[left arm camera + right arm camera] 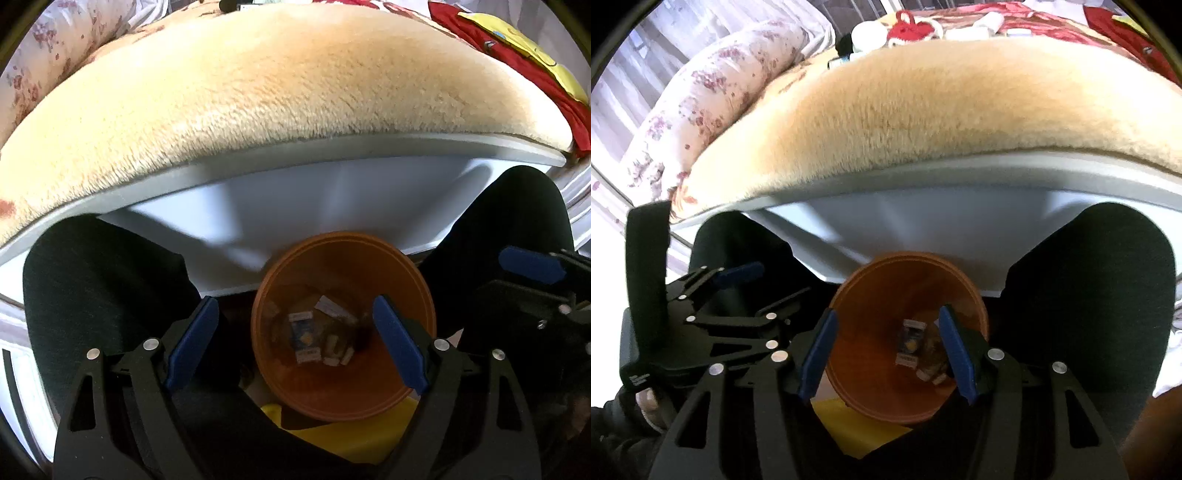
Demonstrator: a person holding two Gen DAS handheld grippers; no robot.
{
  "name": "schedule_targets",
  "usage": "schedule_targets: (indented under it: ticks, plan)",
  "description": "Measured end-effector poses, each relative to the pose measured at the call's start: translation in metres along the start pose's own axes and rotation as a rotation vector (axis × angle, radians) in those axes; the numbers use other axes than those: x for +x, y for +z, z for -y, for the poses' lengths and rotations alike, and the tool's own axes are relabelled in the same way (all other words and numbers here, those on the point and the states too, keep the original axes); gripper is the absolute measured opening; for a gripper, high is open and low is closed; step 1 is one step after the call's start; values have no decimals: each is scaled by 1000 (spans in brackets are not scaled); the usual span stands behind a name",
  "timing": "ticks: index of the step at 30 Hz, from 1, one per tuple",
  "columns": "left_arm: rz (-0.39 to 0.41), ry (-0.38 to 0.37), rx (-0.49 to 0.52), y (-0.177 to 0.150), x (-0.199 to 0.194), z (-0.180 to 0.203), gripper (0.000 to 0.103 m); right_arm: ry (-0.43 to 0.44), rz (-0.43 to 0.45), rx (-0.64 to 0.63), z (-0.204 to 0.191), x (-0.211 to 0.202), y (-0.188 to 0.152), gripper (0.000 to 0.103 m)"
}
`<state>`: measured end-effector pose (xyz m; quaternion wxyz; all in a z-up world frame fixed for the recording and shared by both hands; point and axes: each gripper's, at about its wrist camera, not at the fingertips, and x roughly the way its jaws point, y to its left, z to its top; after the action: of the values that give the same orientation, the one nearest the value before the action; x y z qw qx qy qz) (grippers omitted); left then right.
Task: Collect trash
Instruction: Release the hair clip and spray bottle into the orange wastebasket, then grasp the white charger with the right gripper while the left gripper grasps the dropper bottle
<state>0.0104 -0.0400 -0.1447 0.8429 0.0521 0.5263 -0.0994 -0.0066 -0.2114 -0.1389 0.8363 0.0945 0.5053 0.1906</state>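
Left wrist view looking steeply down past the bed (280,85), its tan plush blanket (258,110) and pale grey frame edge (332,155) filling the upper half. Sitting below that edge, between two dark-clad knees (103,280), an orange bin (343,398), mouth facing up. Lying at the bin's bottom: small trash (306,339), a blue-and-white packet among pale scraps, too blurred for naming further.

Hanging directly above the bin mouth, the left tool (295,343), blue pads standing wide apart with nothing between them, one pad over the rim's near-left outside, the other over the inside right. Hanging over the same mouth in the right wrist view, the right tool (888,354), pads parted less widely and likewise empty.

Judging both drops as done. Lying well up and away on the bed's far side, further small white items (971,29), so calling for lifting and reaching forward next; neither tool looking clearly nearer.
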Motion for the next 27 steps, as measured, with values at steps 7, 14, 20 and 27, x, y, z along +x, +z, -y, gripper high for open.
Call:
schedule_targets:
  ticks: [7,14,20,27]
  plan:
    - [61,15,47,7,-22,1,84,-15,37,-59,3,-28,24,60]
    - [149,6,31,32,-49,-13,84,-15,95,-148,16,-59,93,62]
    - [249,9,-14,80,-73,-25,87,-81,156,-302,29,-60,180,66]
    - [252,7,-58,109,-64,-36,87,-144,38,-505,48,-6,261,66]
